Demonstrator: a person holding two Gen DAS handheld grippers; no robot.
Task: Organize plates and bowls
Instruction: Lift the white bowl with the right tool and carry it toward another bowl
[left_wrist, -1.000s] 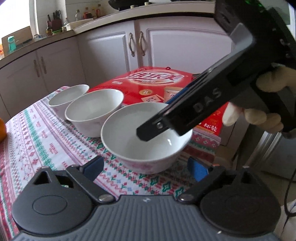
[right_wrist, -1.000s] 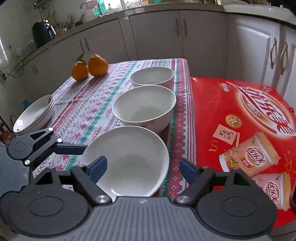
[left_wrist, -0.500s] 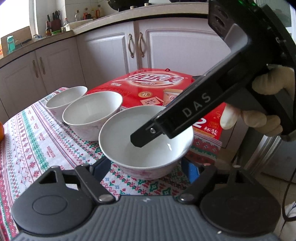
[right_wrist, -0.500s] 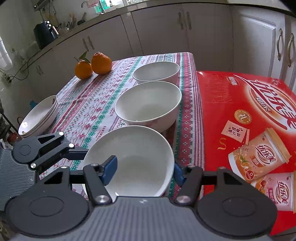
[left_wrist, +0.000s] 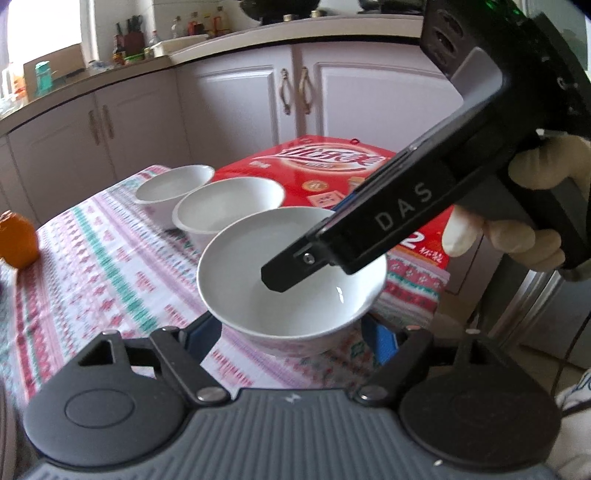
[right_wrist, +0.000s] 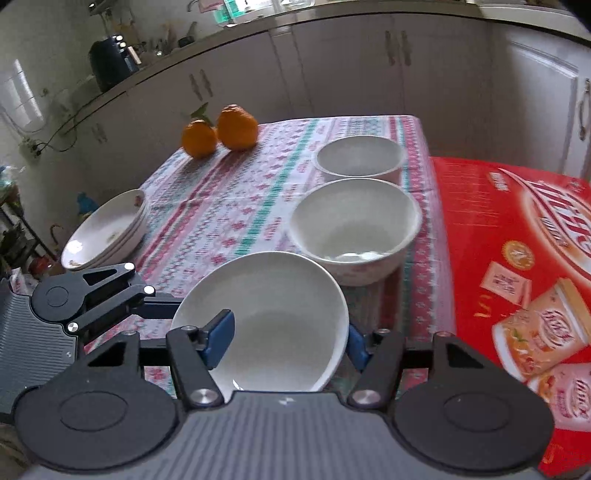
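Observation:
The nearest white bowl (left_wrist: 291, 295) is held by both grippers just above the patterned tablecloth (left_wrist: 110, 280). My left gripper (left_wrist: 290, 339) is shut on it, blue pads pressing its lower outside on both sides. My right gripper (right_wrist: 286, 343) is shut on the same bowl (right_wrist: 273, 314), with one finger (right_wrist: 219, 338) inside and the other outside the right rim. From the left wrist view, the right gripper's finger (left_wrist: 284, 275) reaches down into the bowl. Two more white bowls (right_wrist: 354, 221) (right_wrist: 360, 155) stand in a row behind. A stack of plates (right_wrist: 107, 229) sits at the table's left edge.
A red carton (right_wrist: 517, 258) lies right of the table, close to the bowls. Two oranges (right_wrist: 219, 131) sit at the far side of the cloth. A gloved hand (left_wrist: 517, 221) holds the right gripper. White cabinets (left_wrist: 229, 103) surround the table.
Both grippers closed on the near bowl, the right one with a finger inside it. The bowl then came away with them, and the other two bowls now look farther off.

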